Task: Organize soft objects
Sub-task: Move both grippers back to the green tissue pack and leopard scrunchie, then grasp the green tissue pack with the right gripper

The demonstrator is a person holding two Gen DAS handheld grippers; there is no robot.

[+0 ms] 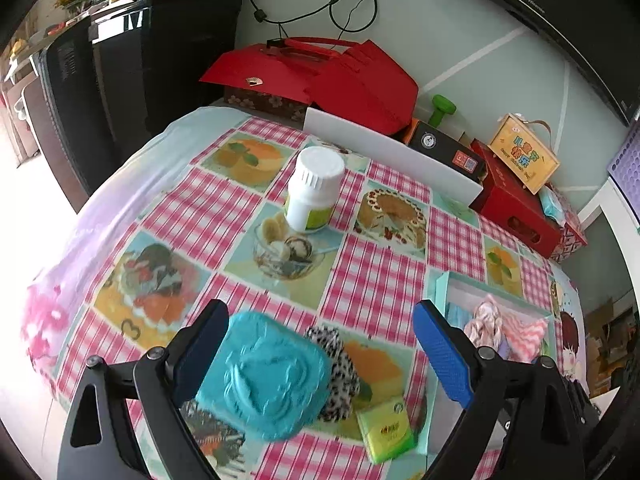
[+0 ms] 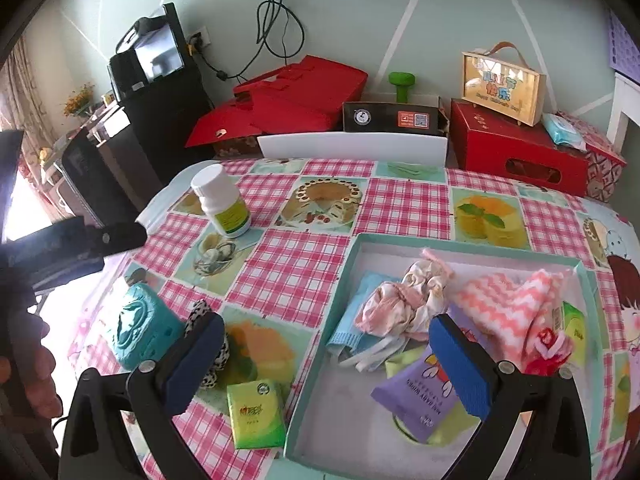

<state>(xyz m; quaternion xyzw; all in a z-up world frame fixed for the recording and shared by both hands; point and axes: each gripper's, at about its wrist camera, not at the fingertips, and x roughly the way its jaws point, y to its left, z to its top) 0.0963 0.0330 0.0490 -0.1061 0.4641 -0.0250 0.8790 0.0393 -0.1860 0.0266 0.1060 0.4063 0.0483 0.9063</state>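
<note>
A teal embossed soft block [image 1: 264,376] lies on the checked tablecloth between the fingers of my open left gripper [image 1: 320,354], close to the left finger. A leopard-print scrunchie [image 1: 340,372] touches its right side, and a green tissue pack [image 1: 386,428] lies just beyond. My right gripper [image 2: 328,362] hangs open over the left rim of the mint tray [image 2: 460,242], holding nothing. In the tray lie a pale pink scrunchie [image 2: 404,300], a pink zigzag cloth [image 2: 512,308], a blue mask [image 2: 352,332] and a purple pack [image 2: 416,396]. The right finger partly hides the scrunchie [image 2: 200,312].
A white bottle [image 1: 314,190] stands upright mid-table. Red boxes [image 2: 516,152], a black box [image 2: 392,118] and a white board [image 2: 352,148] line the far edge. A black cabinet [image 2: 160,120] stands off the left corner. A hand [image 2: 36,380] shows at the left edge.
</note>
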